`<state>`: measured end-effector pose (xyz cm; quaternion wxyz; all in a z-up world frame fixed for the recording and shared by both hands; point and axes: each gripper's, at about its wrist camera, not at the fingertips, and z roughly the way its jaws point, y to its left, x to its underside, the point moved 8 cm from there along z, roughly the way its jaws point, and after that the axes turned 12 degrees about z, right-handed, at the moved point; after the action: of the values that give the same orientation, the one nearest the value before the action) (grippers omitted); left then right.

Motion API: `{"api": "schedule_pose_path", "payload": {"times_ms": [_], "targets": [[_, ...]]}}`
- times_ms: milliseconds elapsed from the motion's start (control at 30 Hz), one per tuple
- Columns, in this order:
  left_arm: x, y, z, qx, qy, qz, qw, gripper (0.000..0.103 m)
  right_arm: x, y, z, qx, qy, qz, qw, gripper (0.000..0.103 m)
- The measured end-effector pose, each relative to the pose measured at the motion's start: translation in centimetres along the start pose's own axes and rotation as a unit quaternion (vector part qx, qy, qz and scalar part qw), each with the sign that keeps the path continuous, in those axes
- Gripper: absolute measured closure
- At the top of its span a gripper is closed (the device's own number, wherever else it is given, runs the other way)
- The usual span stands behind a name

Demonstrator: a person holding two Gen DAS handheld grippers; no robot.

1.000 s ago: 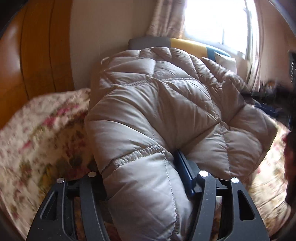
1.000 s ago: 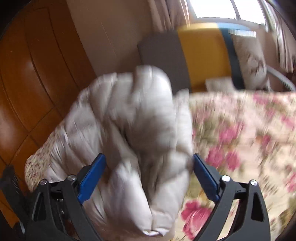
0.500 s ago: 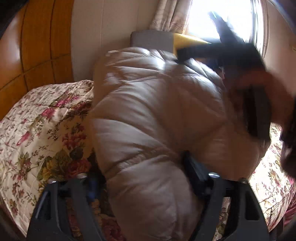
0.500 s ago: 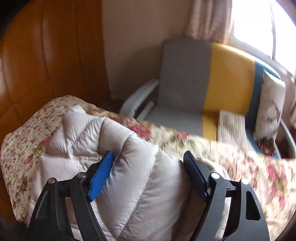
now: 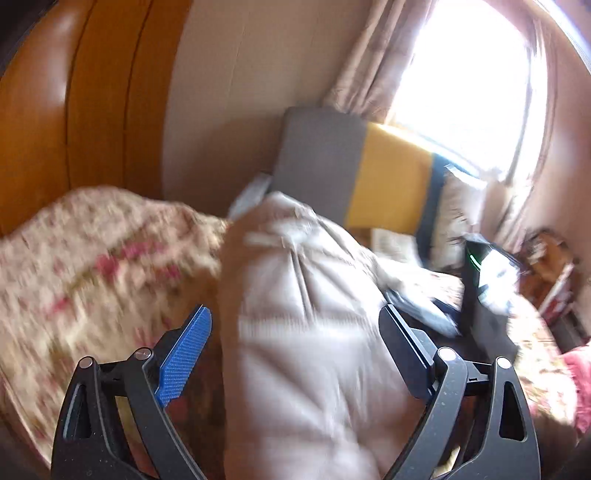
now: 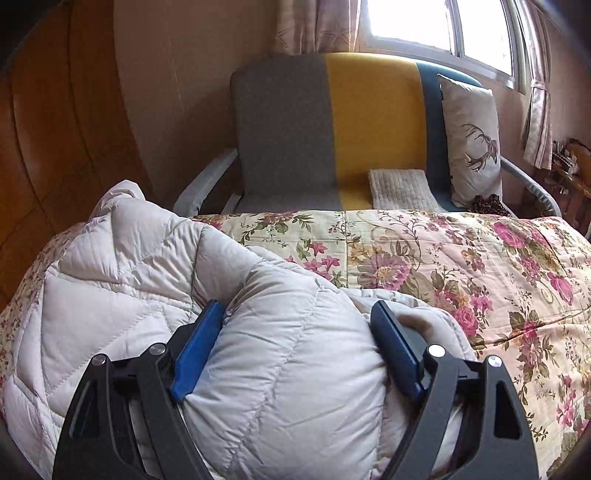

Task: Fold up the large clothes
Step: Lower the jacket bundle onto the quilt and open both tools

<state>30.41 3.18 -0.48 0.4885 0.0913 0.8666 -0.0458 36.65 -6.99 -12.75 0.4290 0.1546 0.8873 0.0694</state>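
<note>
A flowered bedspread (image 6: 461, 266) covers the bed and fills the lower part of both wrist views. Past its far edge stands an armchair (image 6: 332, 122) with a grey, yellow and blue back, set below a bright window (image 6: 436, 26) with patterned curtains. A cushion (image 6: 471, 140) printed with a stag leans in the chair's right corner, and a small folded quilted cloth (image 6: 400, 190) lies on the seat beside it.

A pale grey quilted puffer jacket (image 6: 155, 295) lies bunched on the bedspread toward its left side, near the wood-panelled wall. In the left wrist view, which is smeared by motion, the jacket reads as a long padded roll whose long axis runs from the camera away toward the armchair.

The right gripper (image 6: 295, 328) has a thick puffed fold of the jacket between its blue pads, which touch the fabric on both sides while its jaws are opening. The left gripper (image 5: 295, 332) straddles the roll with its jaws opening wide: its left pad stands apart from the fabric, and blur hides whether its right pad touches. The right gripper also shows as a dark blurred shape at the jacket's right.
</note>
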Motion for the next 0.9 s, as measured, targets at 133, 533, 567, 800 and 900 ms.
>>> {"api": "schedule_pose_path", "payload": {"times_ms": [133,533,567,800,900], "targets": [[-1.2,-0.1,8.4,-0.068,0.093,0.074,0.9906,0.014,-0.5,-0.1,0.0,0.000,0.006,0.003,1.000,0.020],[3.2,1.9,14.1,-0.033,0.131,-0.005,0.9909,0.008,-0.7,0.4,3.3,0.023,0.018,-0.034,0.999,0.014],[3.1,1.9,13.4,-0.042,0.124,-0.001,0.9914,0.008,-0.7,0.4,2.9,0.017,0.015,-0.034,0.999,0.014],[3.3,1.1,6.3,-0.095,0.083,0.046,0.9910,0.004,-1.1,0.9,-0.8,0.006,0.006,-0.060,0.998,0.002],[4.0,0.7,4.1,-0.103,0.086,0.056,0.9893,0.004,-0.6,1.4,-3.9,-0.003,-0.007,-0.072,0.997,0.002]]}}
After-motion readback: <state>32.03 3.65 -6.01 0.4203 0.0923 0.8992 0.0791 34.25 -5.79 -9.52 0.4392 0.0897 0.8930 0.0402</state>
